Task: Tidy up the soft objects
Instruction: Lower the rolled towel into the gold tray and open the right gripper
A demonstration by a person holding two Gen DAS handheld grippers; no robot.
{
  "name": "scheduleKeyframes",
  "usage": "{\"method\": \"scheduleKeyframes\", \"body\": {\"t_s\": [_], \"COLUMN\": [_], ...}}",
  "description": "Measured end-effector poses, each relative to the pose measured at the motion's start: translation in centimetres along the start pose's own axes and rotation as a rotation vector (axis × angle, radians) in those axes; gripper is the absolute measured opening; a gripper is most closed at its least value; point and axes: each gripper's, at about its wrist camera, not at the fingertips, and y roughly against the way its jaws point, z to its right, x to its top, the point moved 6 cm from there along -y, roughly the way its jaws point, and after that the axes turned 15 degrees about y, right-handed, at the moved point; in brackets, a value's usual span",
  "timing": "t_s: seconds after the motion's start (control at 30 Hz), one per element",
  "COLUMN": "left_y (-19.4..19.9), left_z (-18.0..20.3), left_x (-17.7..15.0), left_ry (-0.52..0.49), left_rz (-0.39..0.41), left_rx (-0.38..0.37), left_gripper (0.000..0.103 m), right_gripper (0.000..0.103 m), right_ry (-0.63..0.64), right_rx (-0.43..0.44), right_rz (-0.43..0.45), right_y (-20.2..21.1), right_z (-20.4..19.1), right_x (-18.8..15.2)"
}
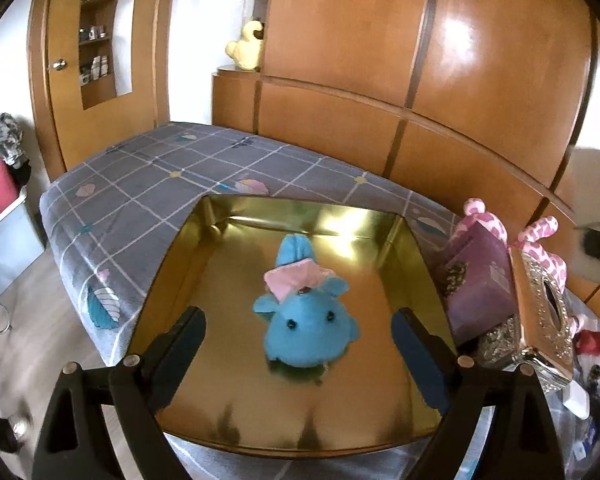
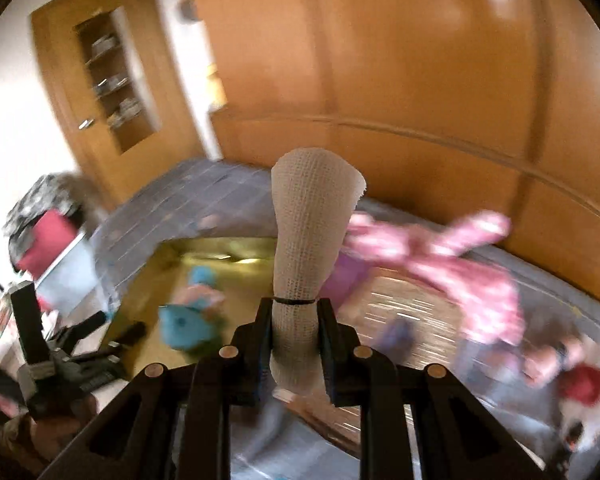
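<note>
Gold tray (image 1: 180,248) floor is mostly bare around the blue plush (image 1: 304,324): room L, R and behind it for a claw. Tray walls box in all sides. R of tray, a purple box (image 1: 480,280), silver tissue box (image 1: 540,320) and pink plush (image 1: 540,236) crowd close, blocking approach from that side. Bed (image 1: 140,176) to L and beyond the tray lies open.

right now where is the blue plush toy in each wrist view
Left wrist: the blue plush toy lies low in the centre, inside the gold tin, between the open fingers of the left gripper.
Right wrist: blurred, at lower left, left of the gauze roll clamped in the right gripper.
Shared landmark: the gold tin, with the pink spotted plush to its right.
</note>
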Motion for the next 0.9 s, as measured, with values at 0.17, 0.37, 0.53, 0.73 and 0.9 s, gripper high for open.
{"method": "scheduleKeyframes", "body": {"t_s": [0.17,0.37,0.53,0.73,0.9], "left_y": [-0.1,-0.4,-1.0,-1.4,-1.2], "left_z": [-1.9,-3.7,-4.5,-4.8,-4.3], "left_x": [0.3,0.5,0.6,0.4,0.2], "left_ry": [0.033,0.078,0.102,0.106,0.103], "left_rz": [0.005,-0.008,-0.023,-0.035,-0.037], "left_rx": [0.017,0.020,0.018,0.023,0.017], "left_gripper": [0.094,0.094,0.094,0.094,0.094], "right_gripper": [0.020,0.023,0.049,0.051,0.051], "right_ry": [0.070,0.087,0.082,0.107,0.130], "right_rx": [0.062,0.057,0.059,0.029,-0.015], "right_rz": [-0.113,-0.260,-0.291,-0.244,-0.171], "right_y": [-7.7,-15.4,-17.8,-16.1,-13.1], "right_z": [-5.1,-6.9,-7.4,-8.0,-7.7], "right_x": [1.8,1.0,0.9,0.7,0.3]}}
